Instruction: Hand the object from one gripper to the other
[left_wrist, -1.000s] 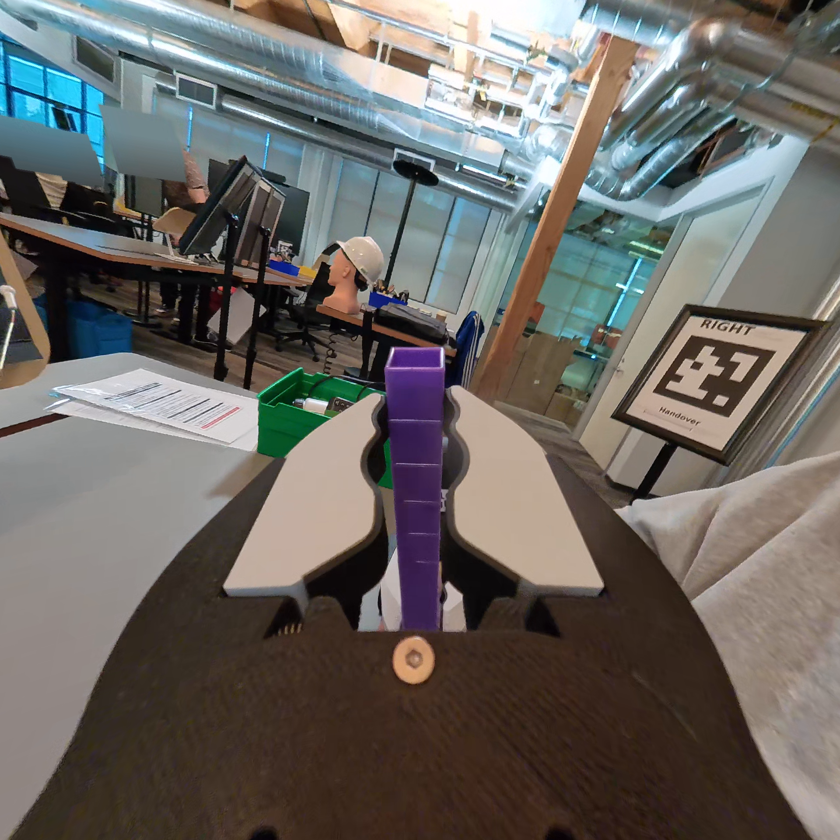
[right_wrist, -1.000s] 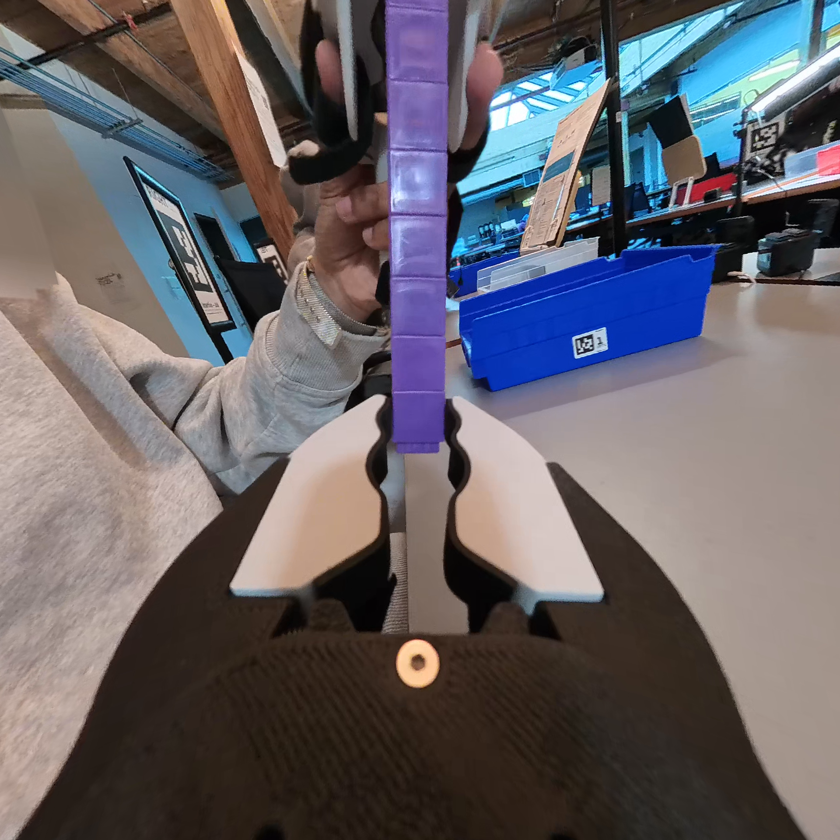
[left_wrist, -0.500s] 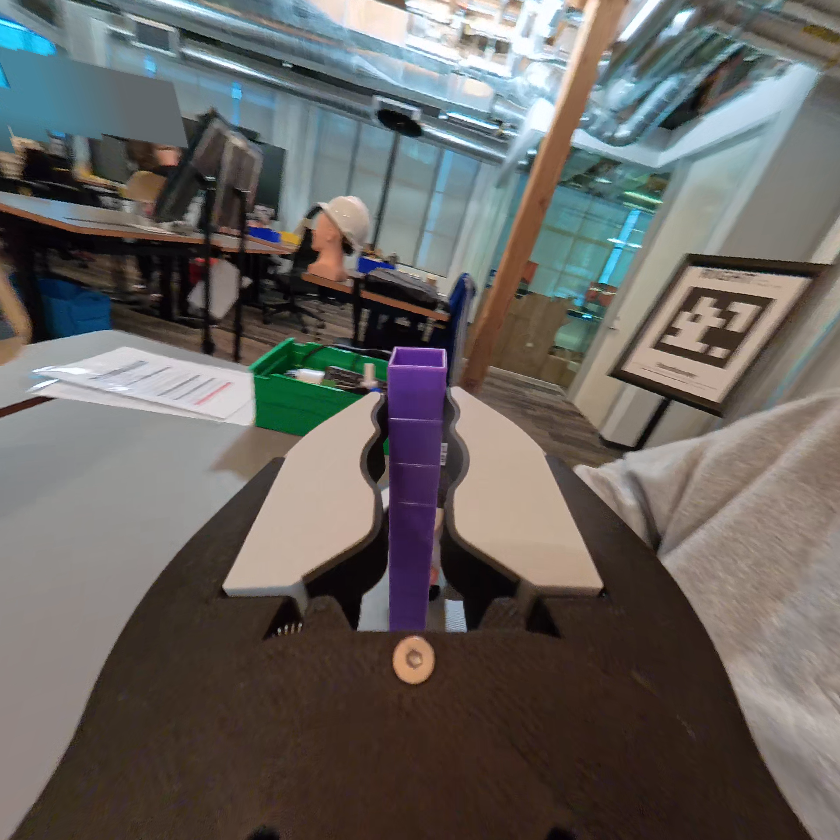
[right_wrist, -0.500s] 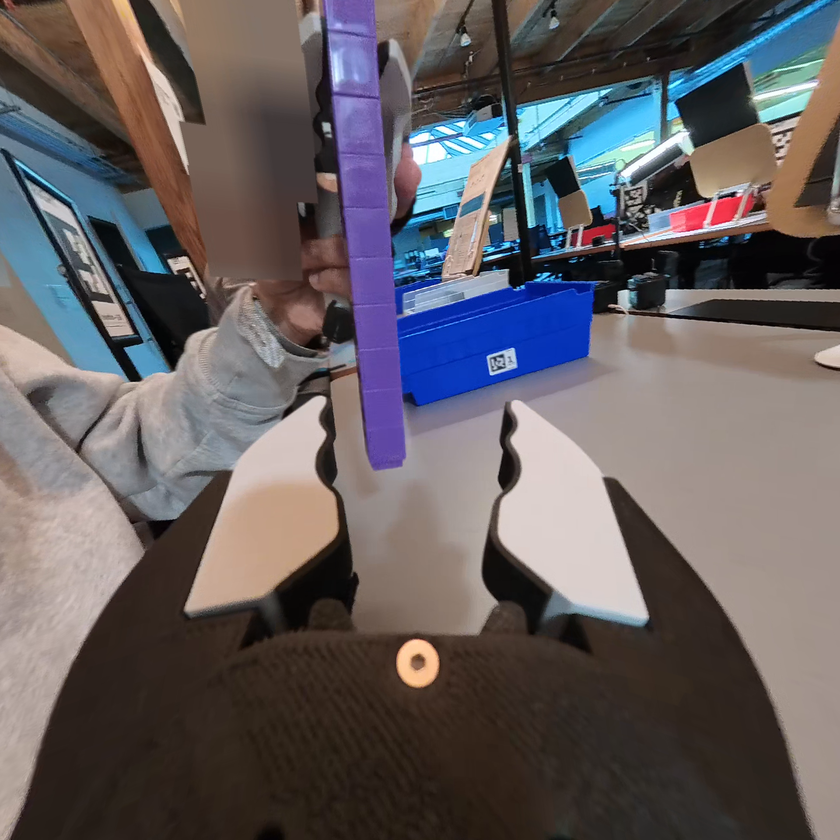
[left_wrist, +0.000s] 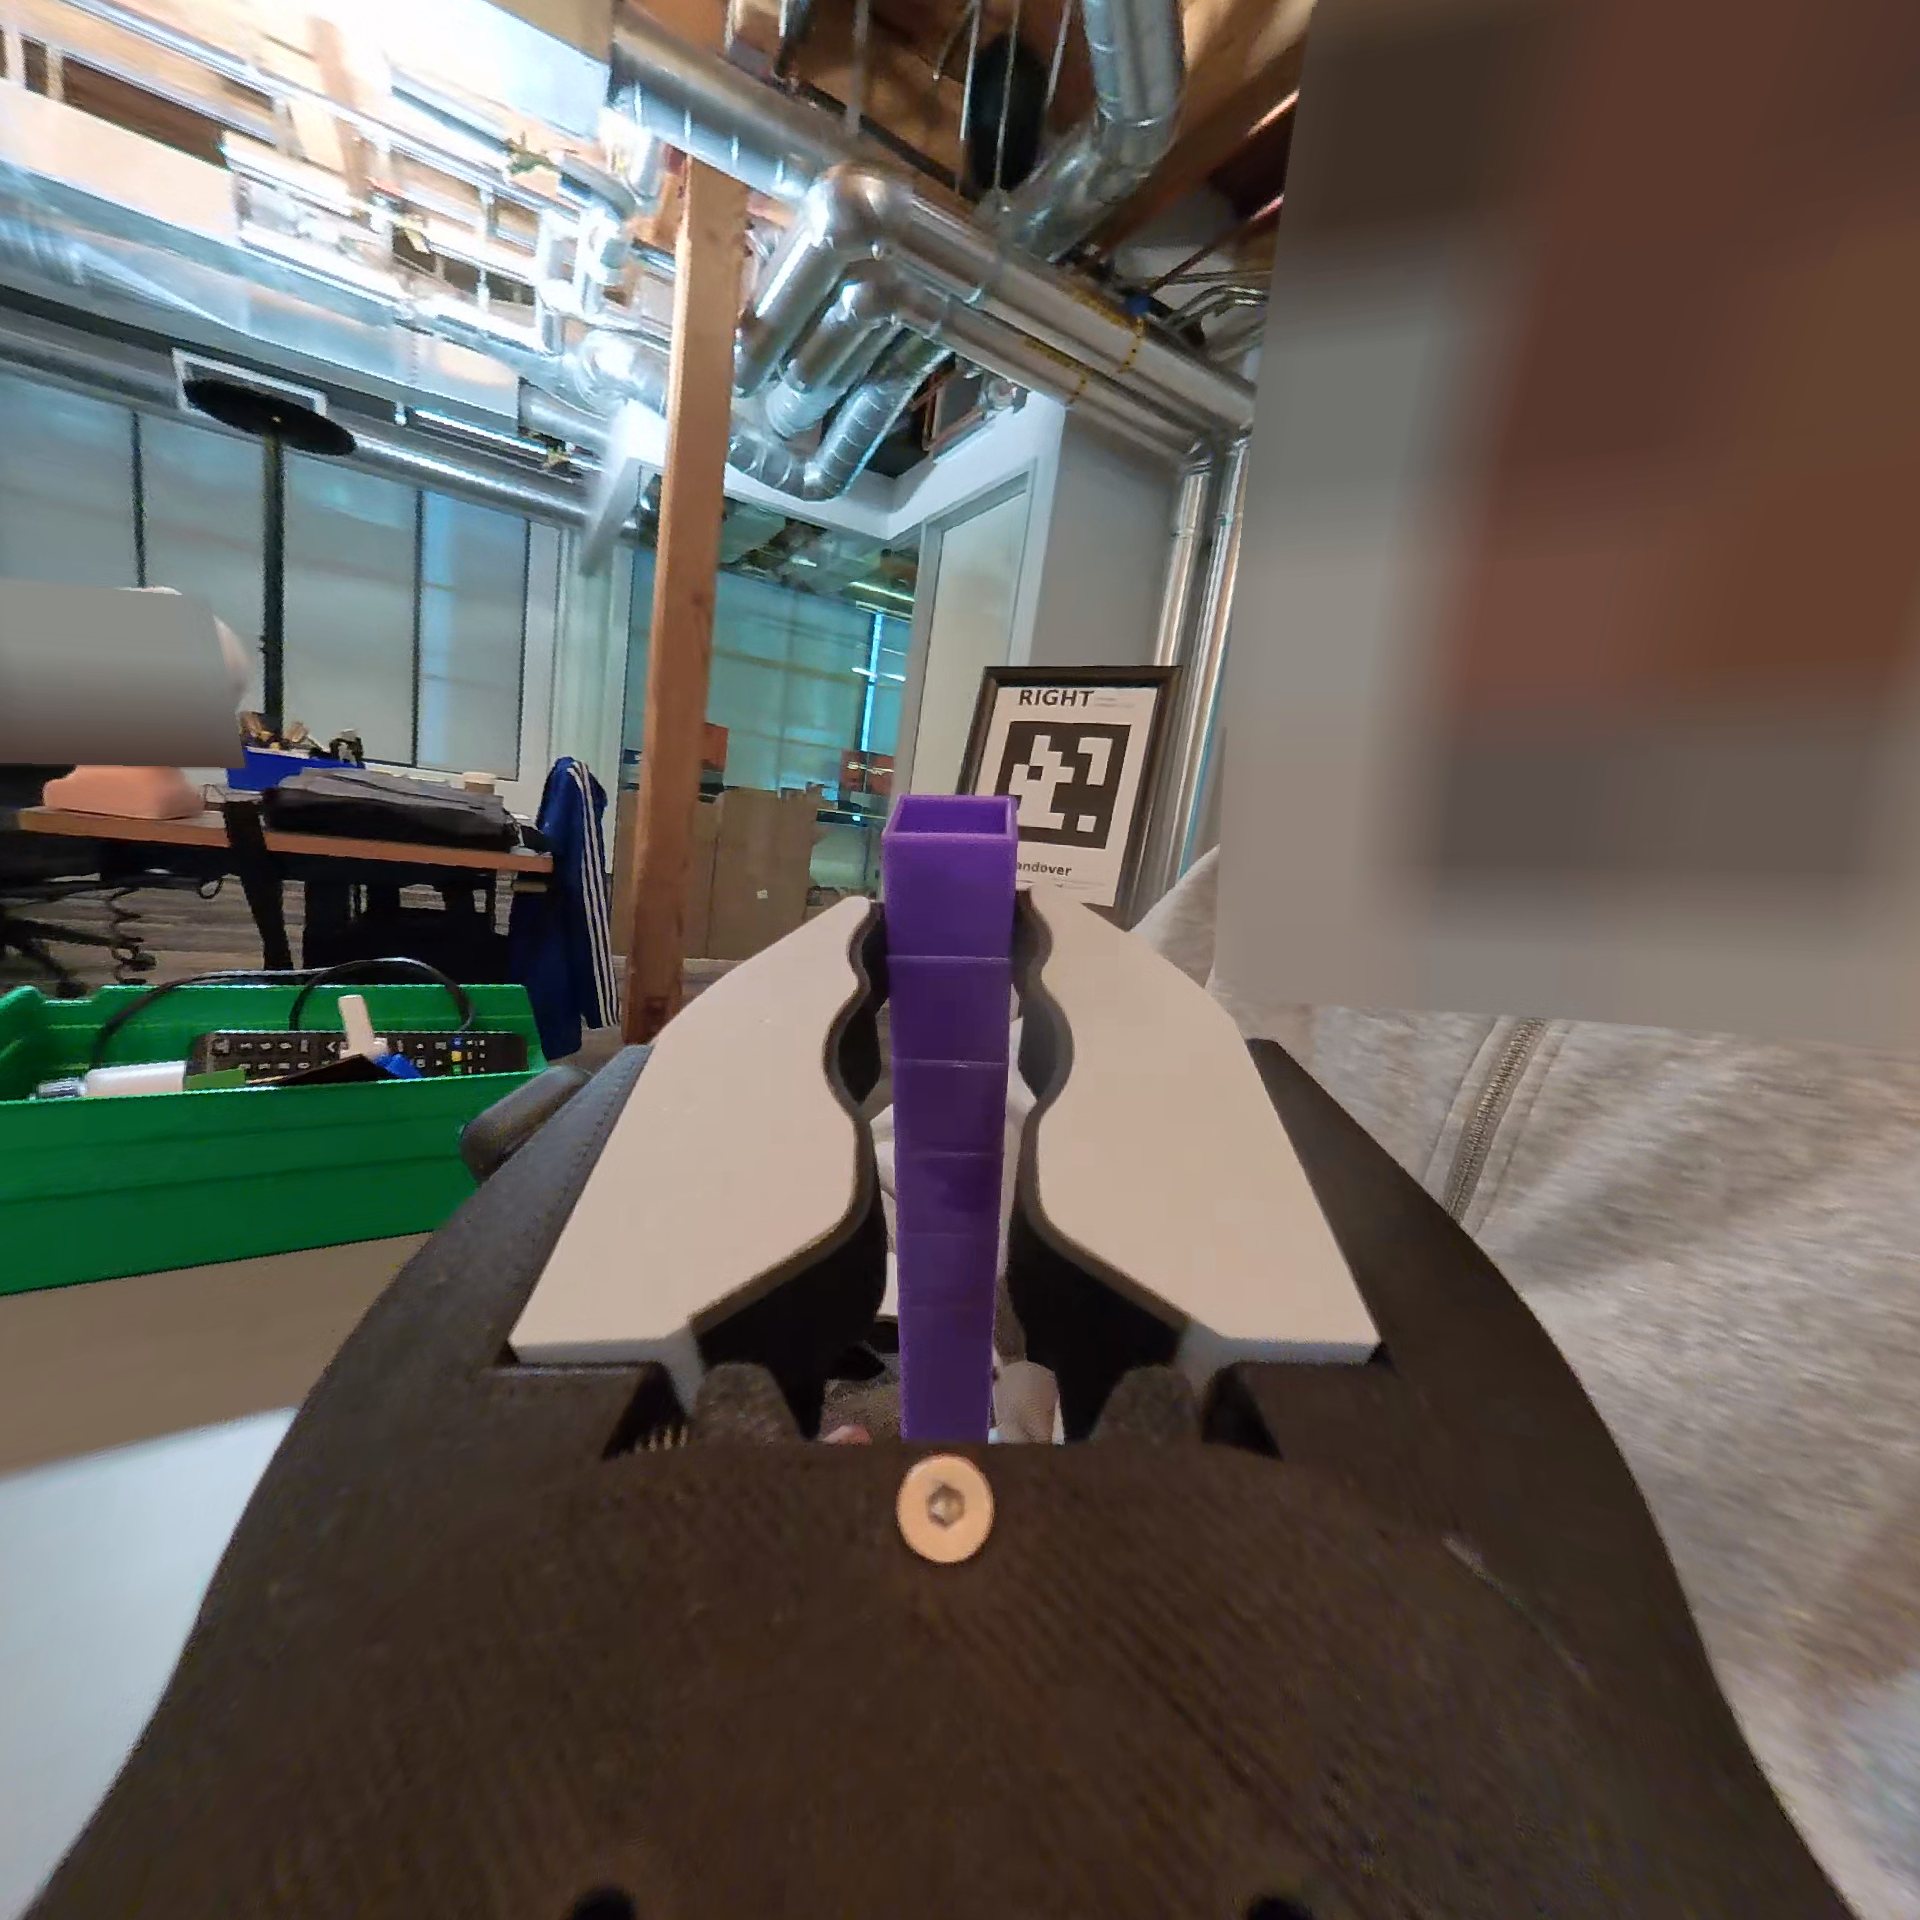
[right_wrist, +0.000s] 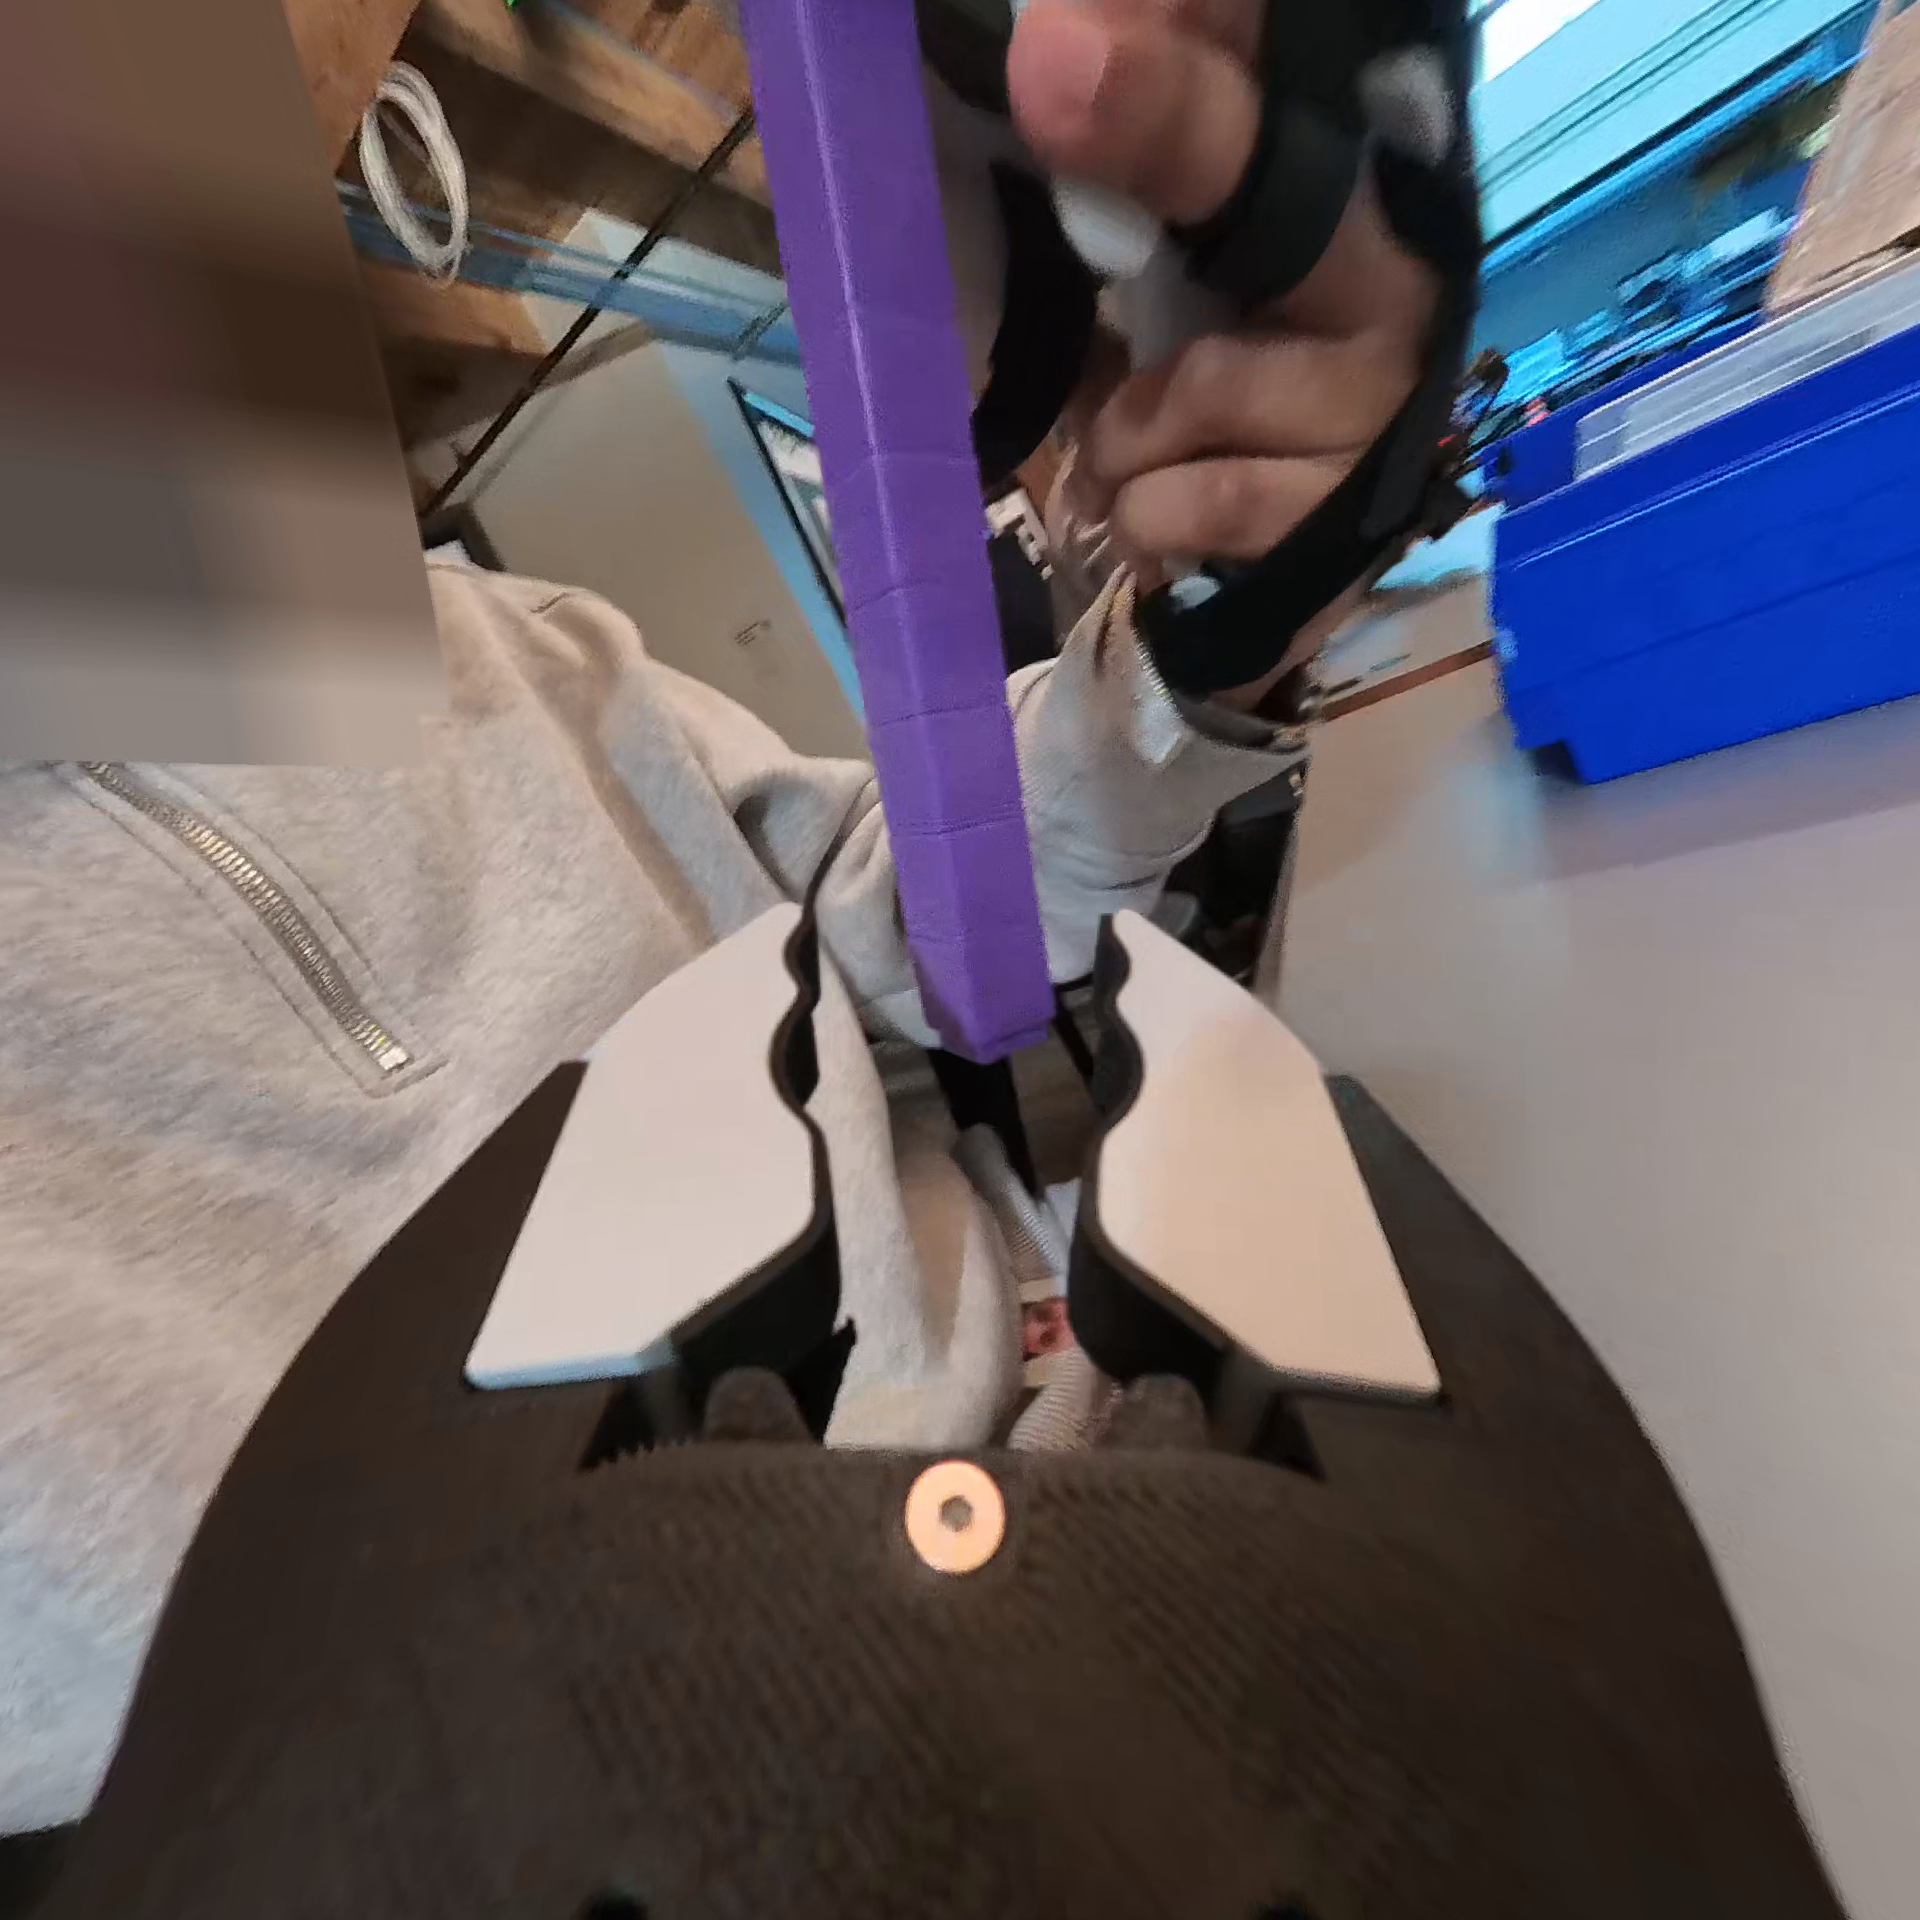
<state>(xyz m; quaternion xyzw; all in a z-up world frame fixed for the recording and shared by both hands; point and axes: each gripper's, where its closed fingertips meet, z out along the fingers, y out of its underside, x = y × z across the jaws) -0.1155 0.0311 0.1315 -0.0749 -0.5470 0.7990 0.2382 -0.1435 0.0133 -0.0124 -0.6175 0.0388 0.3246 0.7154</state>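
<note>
Purple bar (left_wrist: 951, 1091) clamped upright between left gripper (left_wrist: 948, 920) fingers, hollow square end poking above tips. Lower end (right_wrist: 971, 935) hanging between right gripper (right_wrist: 956, 940) fingers (right_wrist: 1226, 1153), touching neither, spread moderately apart. Long, square-sectioned, scored into equal blocks. Green bin (left_wrist: 208, 1164) on table beside.

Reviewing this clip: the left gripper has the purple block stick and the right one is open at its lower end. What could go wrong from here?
1. The purple stick hangs tilted, its lower end between the right gripper's open fingers without touching either; closing now could catch it off-centre and skew it.
2. The left gripper is clamped on the stick; pulling before it opens could separate the segments.
3. The grey sleeve lies between the right fingers and might get pinched.
</note>
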